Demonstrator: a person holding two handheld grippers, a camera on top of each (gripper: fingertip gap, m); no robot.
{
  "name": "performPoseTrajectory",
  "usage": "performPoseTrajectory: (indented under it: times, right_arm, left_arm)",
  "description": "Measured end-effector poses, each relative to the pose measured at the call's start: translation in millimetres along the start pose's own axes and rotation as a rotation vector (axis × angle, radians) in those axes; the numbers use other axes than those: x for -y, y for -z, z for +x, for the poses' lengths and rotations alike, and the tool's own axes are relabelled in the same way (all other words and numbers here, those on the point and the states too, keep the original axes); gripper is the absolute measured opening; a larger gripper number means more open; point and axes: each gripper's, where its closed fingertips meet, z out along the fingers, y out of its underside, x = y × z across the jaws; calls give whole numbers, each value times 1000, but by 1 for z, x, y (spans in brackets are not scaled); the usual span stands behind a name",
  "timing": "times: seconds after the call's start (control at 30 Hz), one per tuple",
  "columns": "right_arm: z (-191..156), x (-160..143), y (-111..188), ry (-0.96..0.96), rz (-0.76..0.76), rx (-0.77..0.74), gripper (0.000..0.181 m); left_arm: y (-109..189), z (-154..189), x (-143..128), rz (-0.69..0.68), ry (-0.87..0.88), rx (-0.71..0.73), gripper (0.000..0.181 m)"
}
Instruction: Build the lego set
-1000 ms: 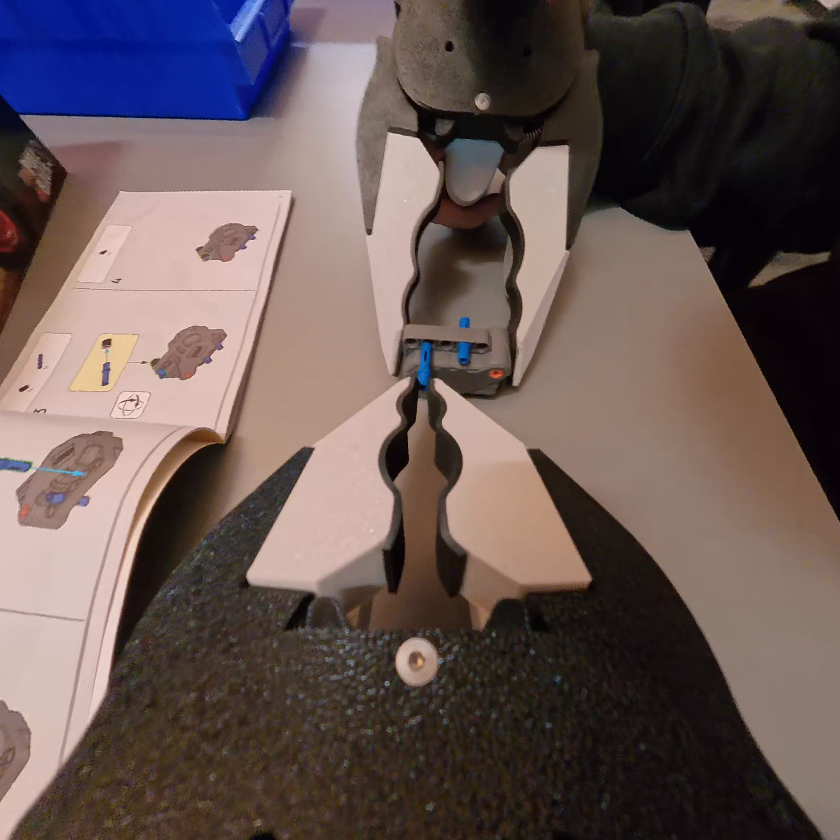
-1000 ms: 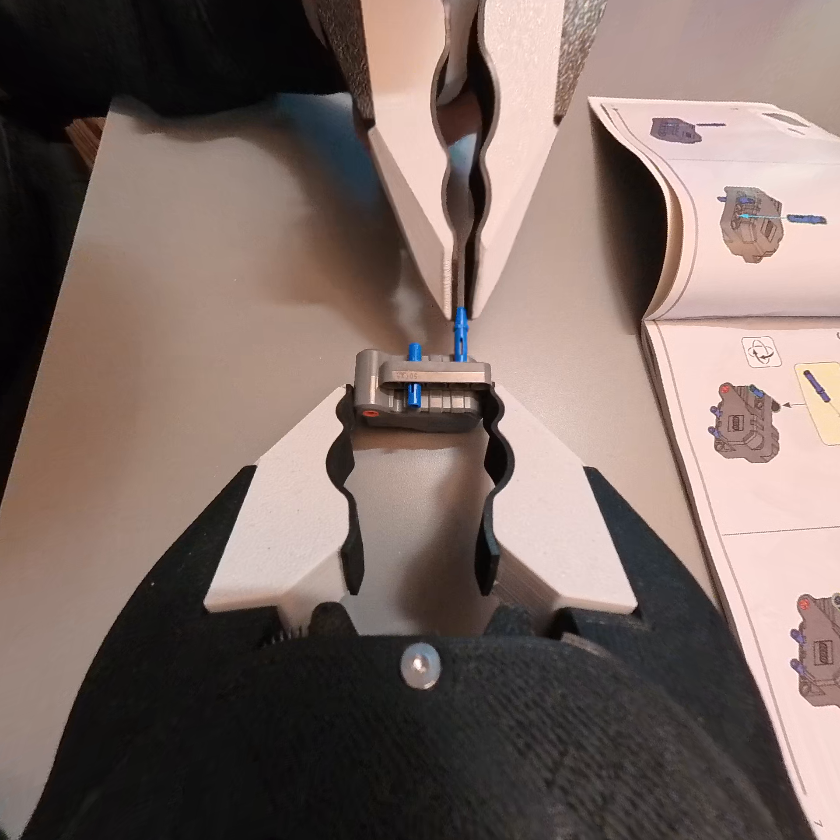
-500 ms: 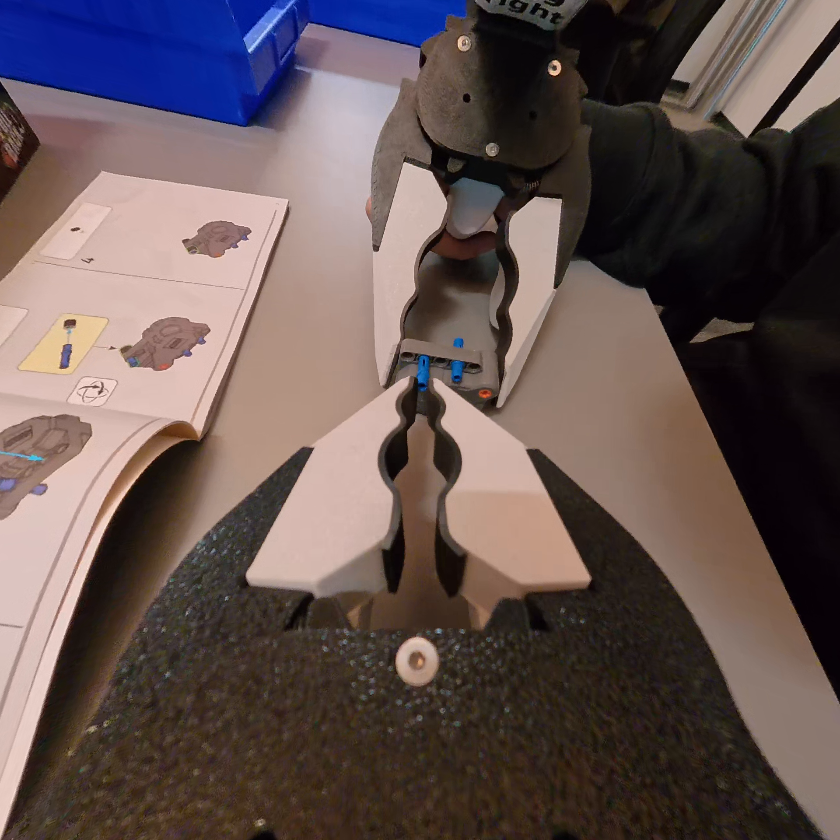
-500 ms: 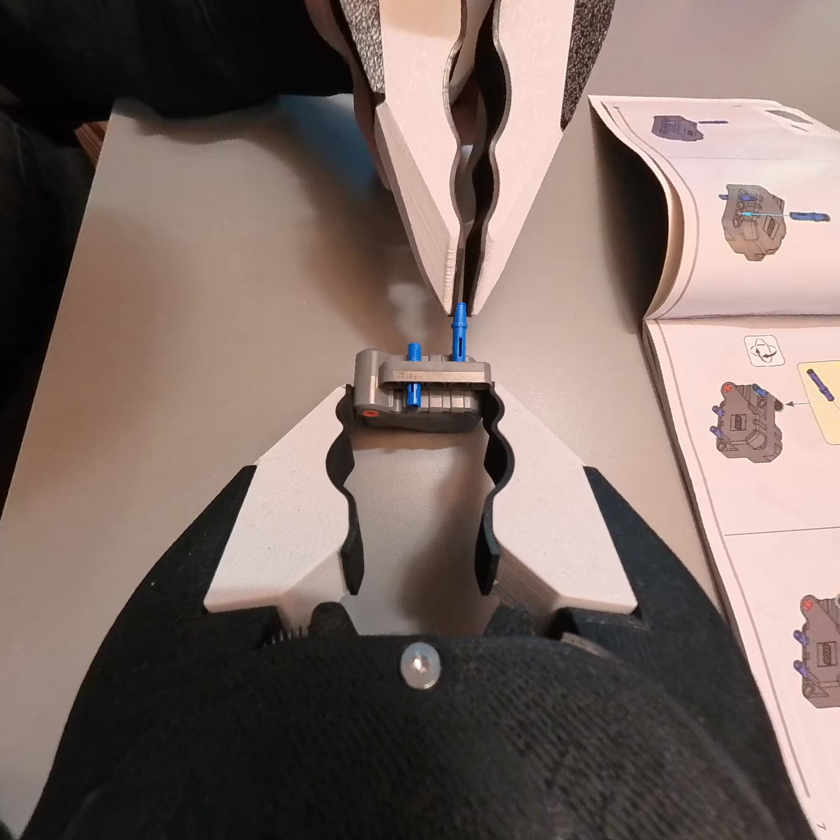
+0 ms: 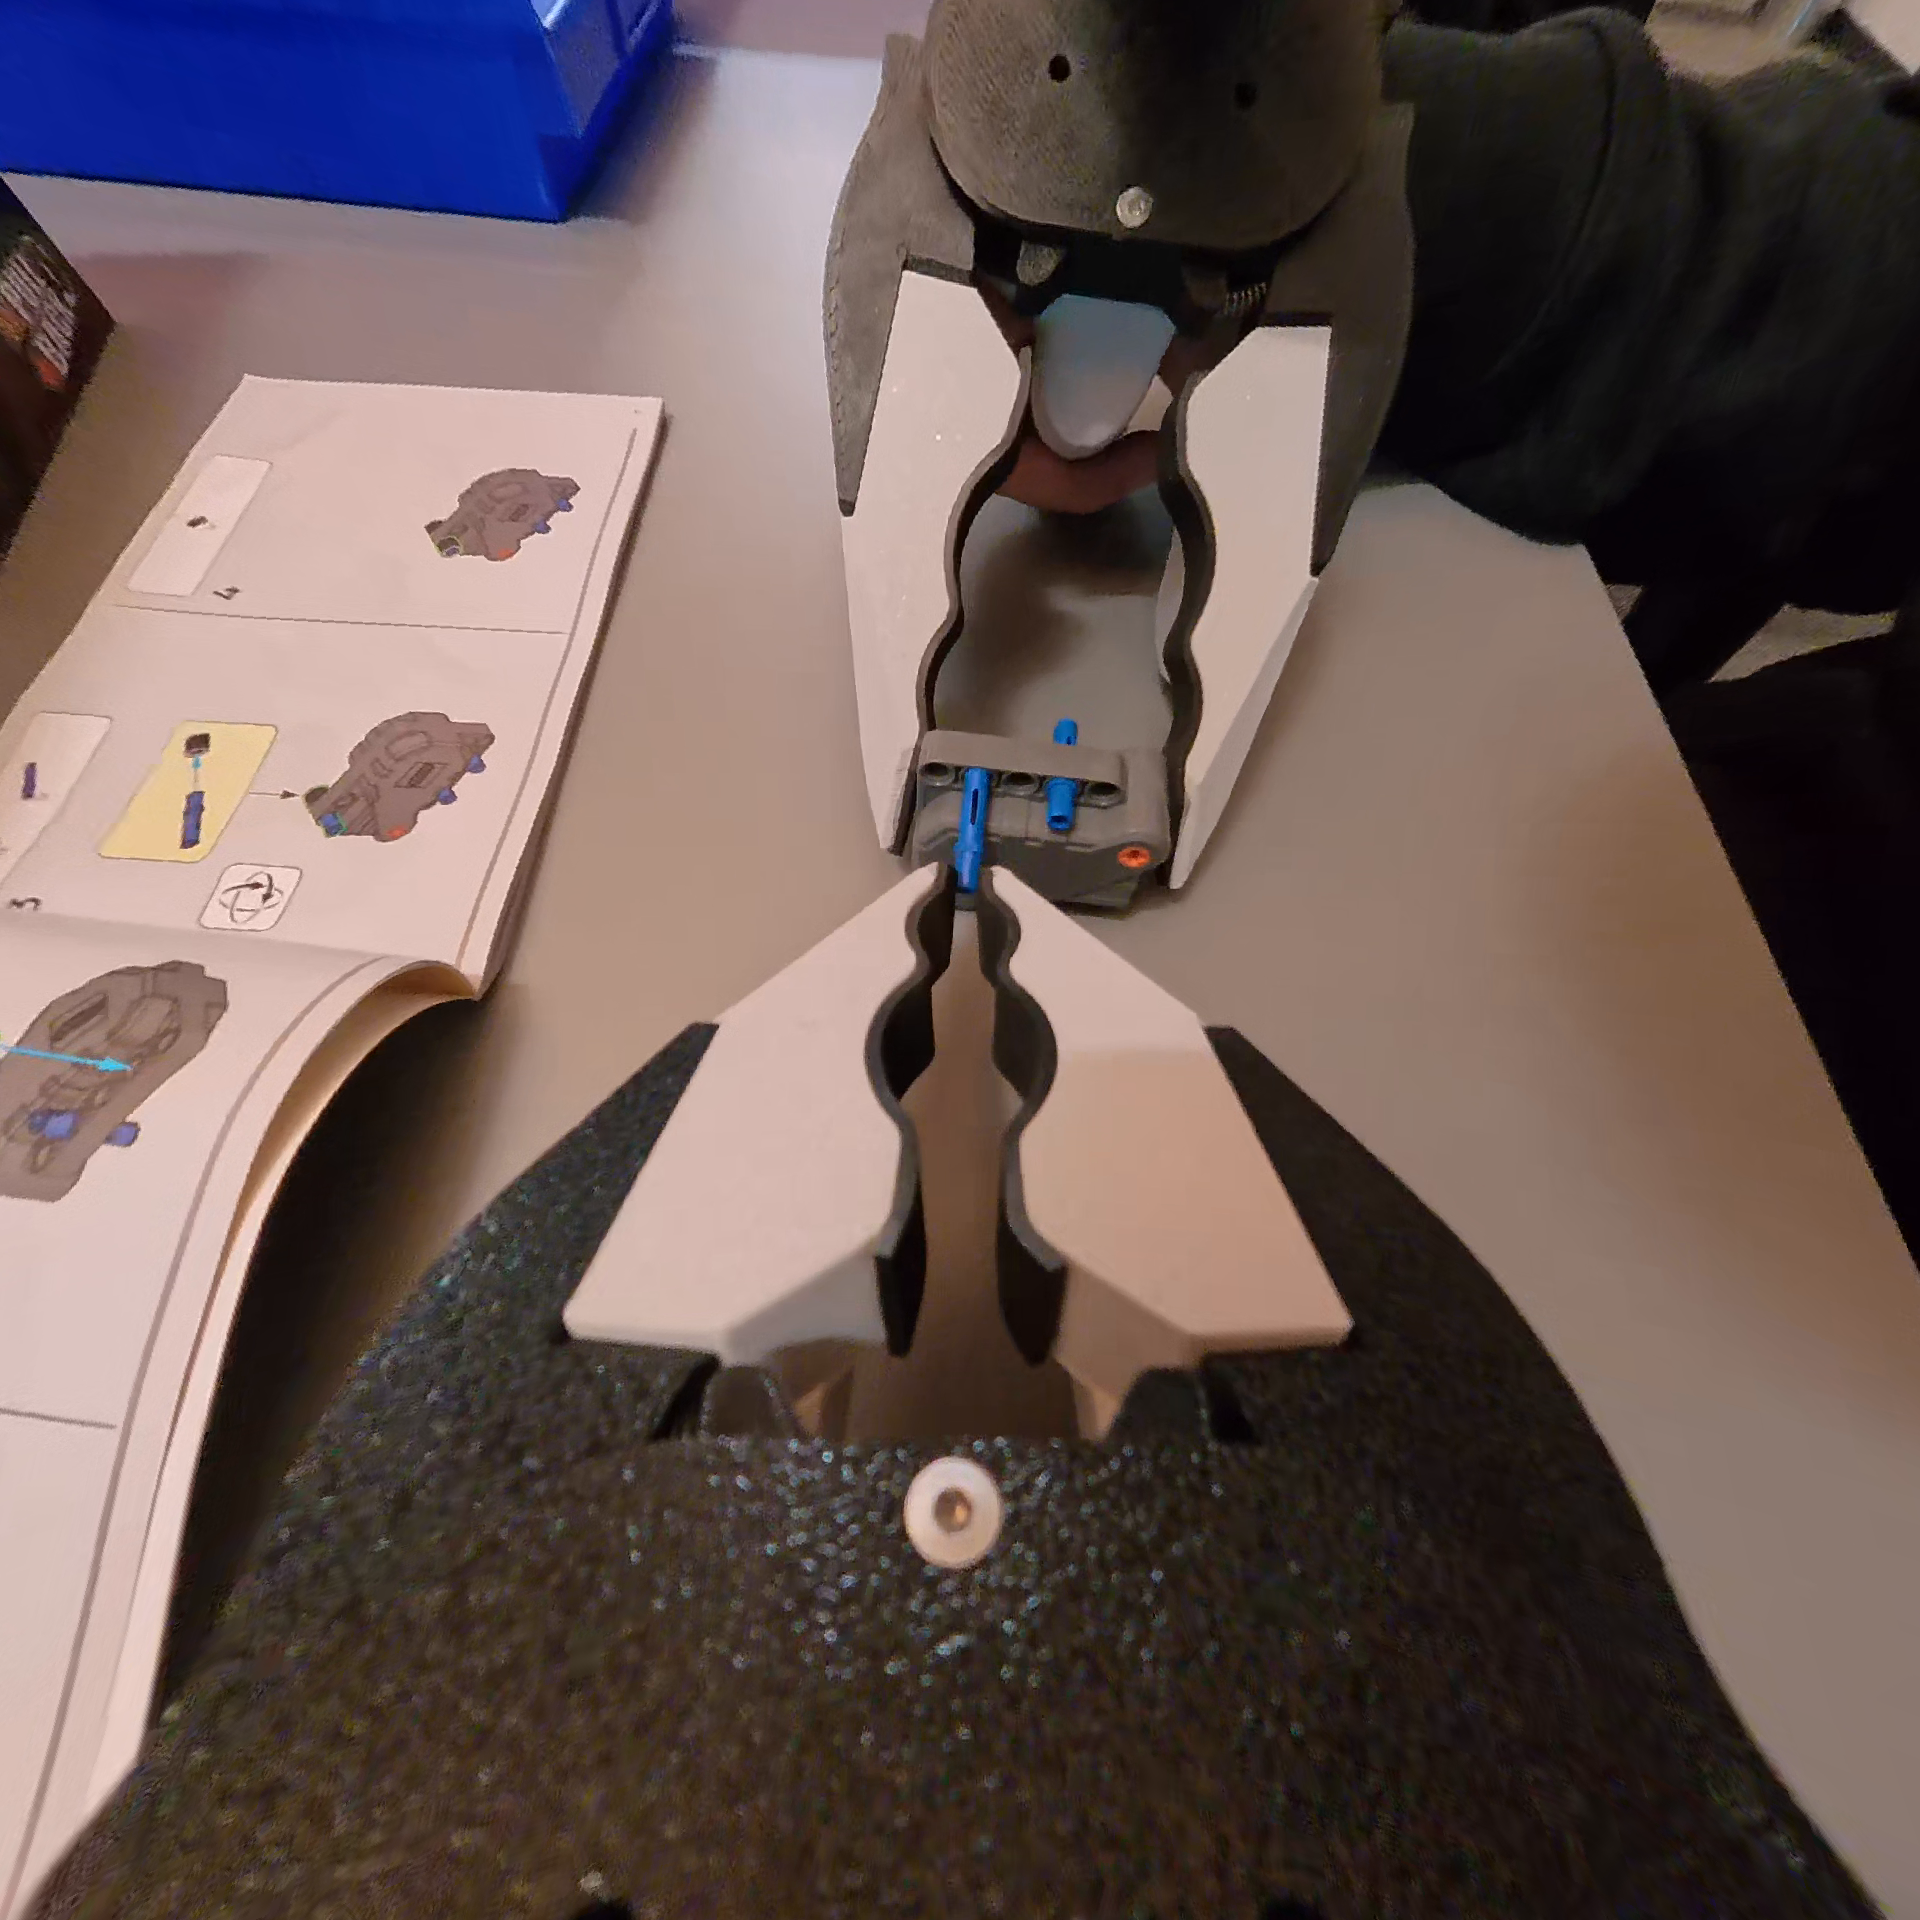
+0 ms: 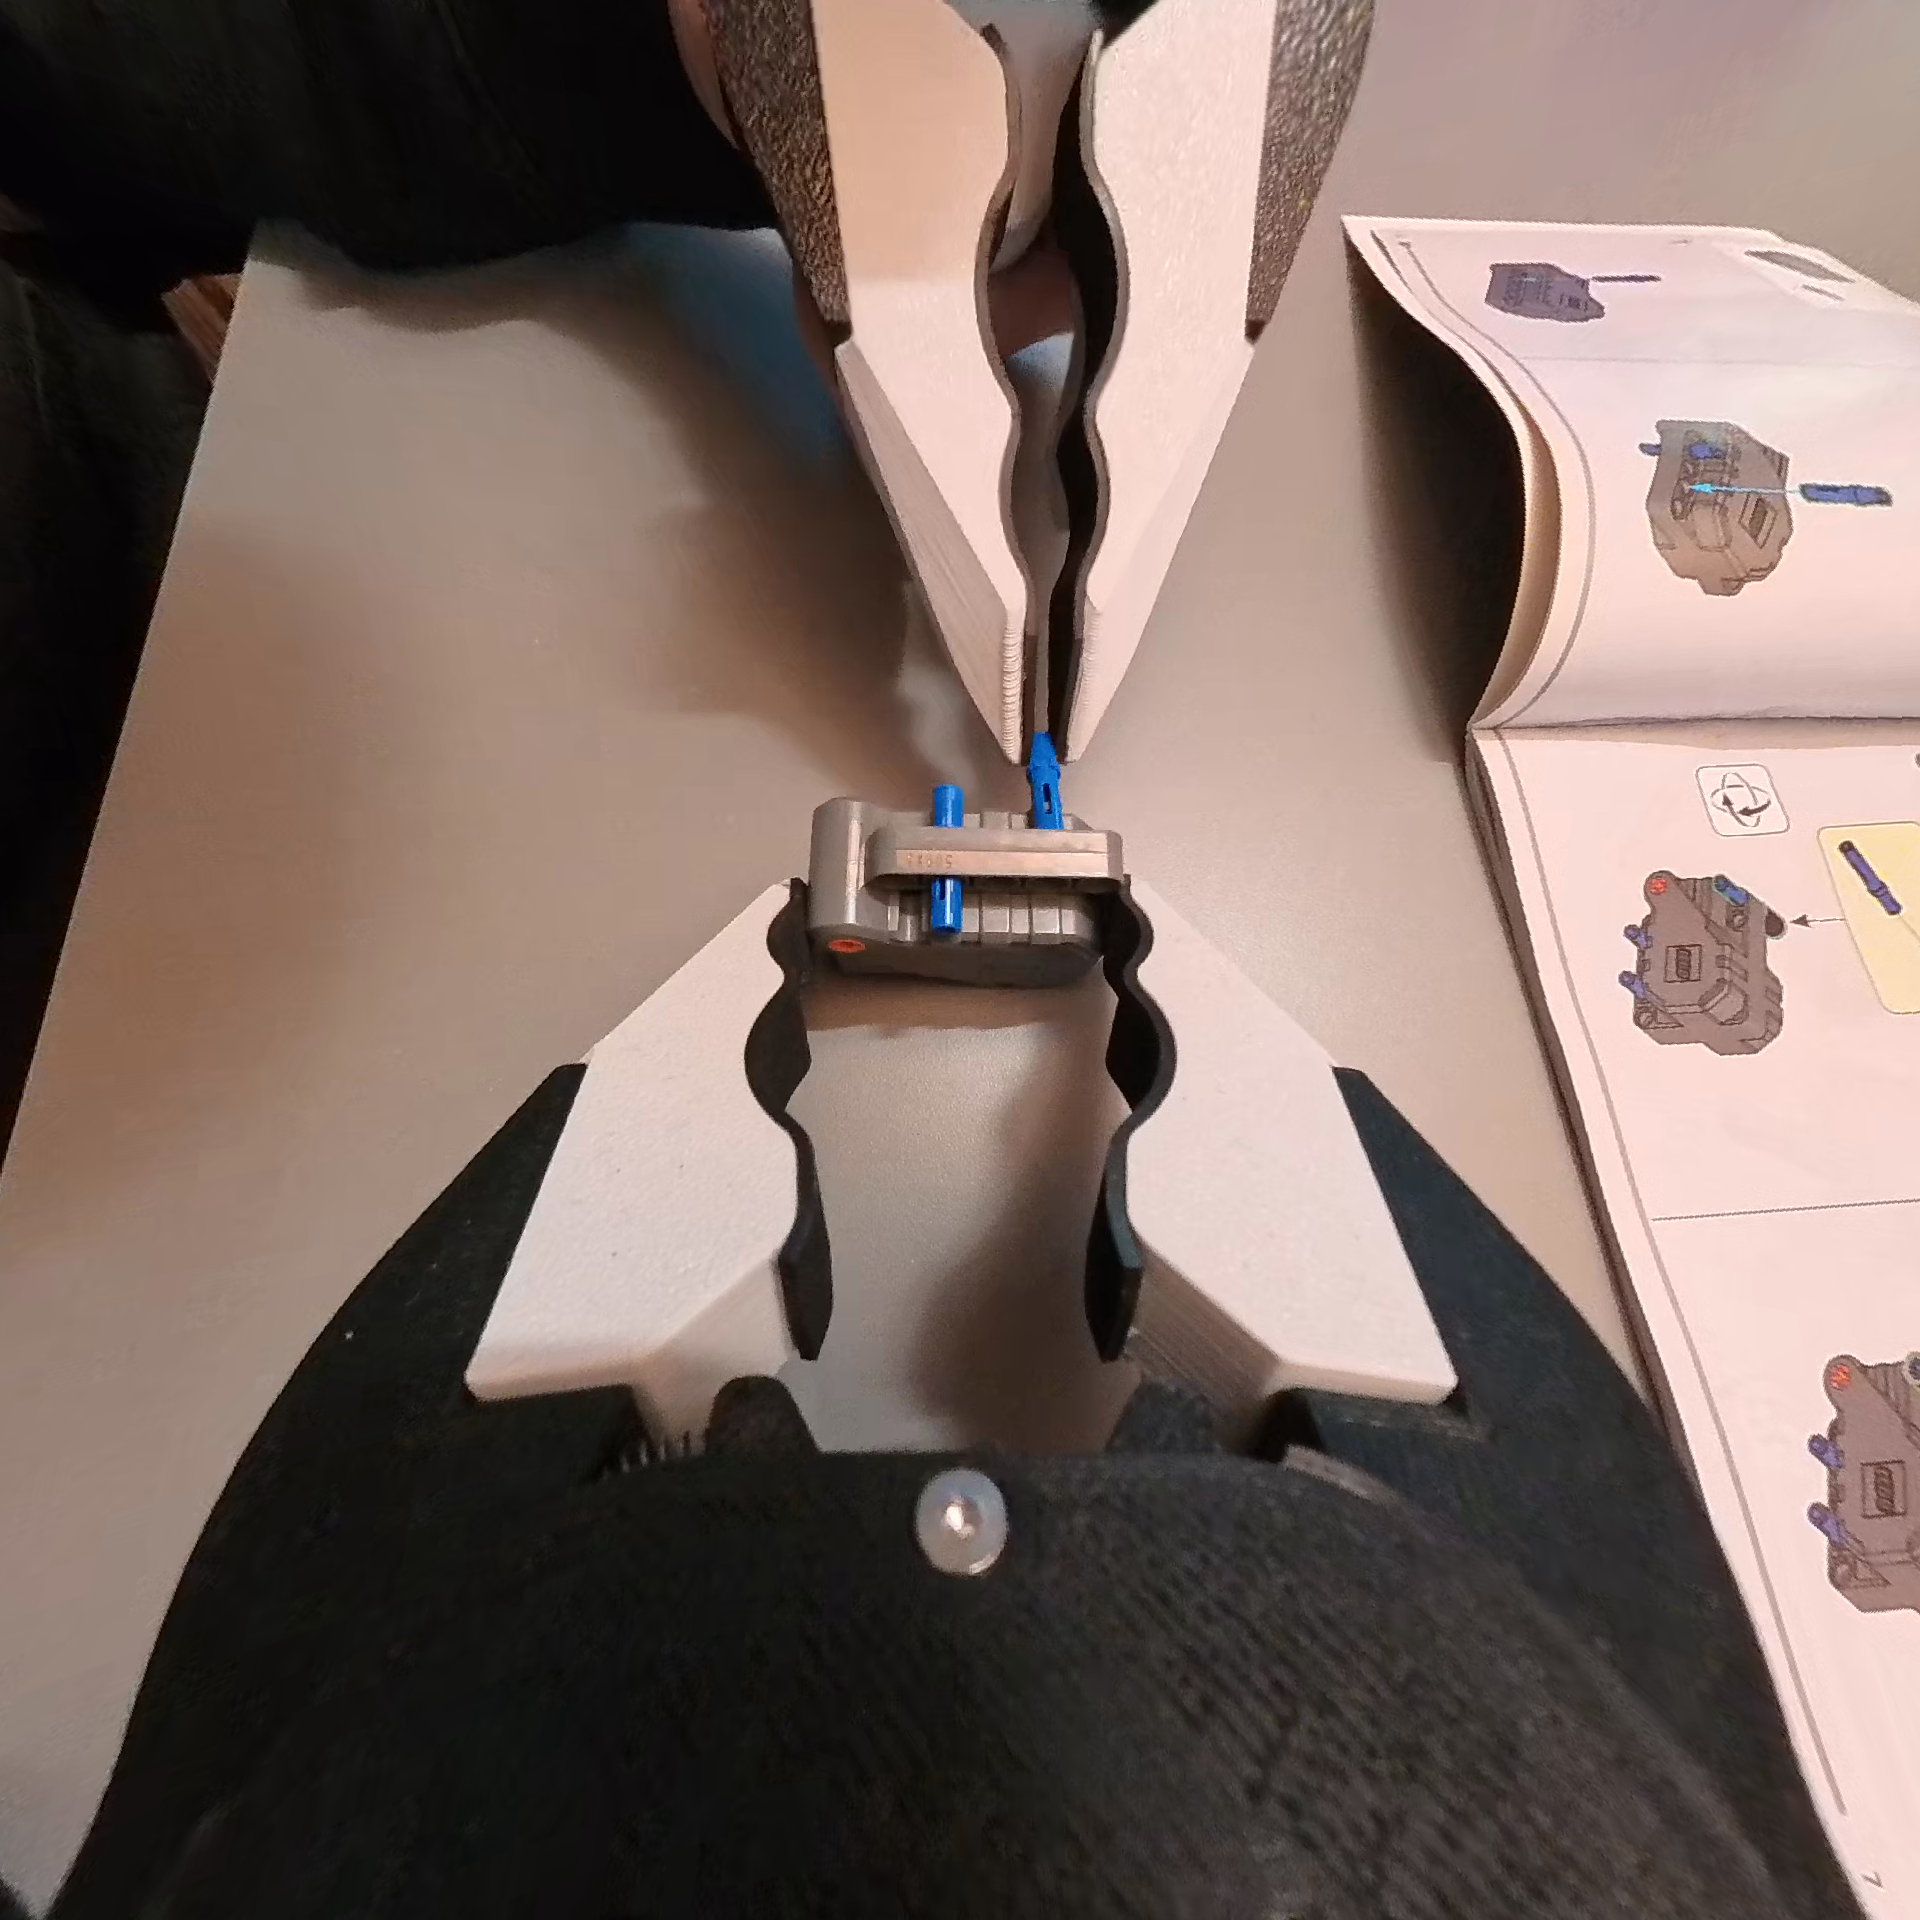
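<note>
Far off to the left a blue bin sits at the back of the grey tabletop, with the corner of a dark box just in front of it. Next comes the open instruction booklet, lying flat with its near pages curling up. Beside it, the left tool points across the tabletop with its two fingers drawn nearly together, the tips pinching the end of a long blue pin; the pin's far end runs into a hole in the grey beam on top of the lego assembly. That grey block rests on the tabletop in the middle of things, with a second, shorter blue pin standing through the beam and a small orange dot on one corner. Facing the other way, the right tool has its fingers spread about as wide as the block and closed against its two sides, gripping it. On the far right, a dark sleeve reaches in behind that tool.
</note>
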Motion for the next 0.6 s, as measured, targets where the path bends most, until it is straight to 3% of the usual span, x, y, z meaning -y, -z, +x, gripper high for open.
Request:
performPoseTrajectory:
  times: [0.3, 0.6]
  right_arm:
    - [0, 0, 0, -4, 0, 0, 56]
    - [0, 0, 0, -3, 0, 0, 56]
  left_arm:
    - [1, -3, 0, -106, -181, 125, 1]
    - [1, -2, -2, -143, -90, 104, 1]
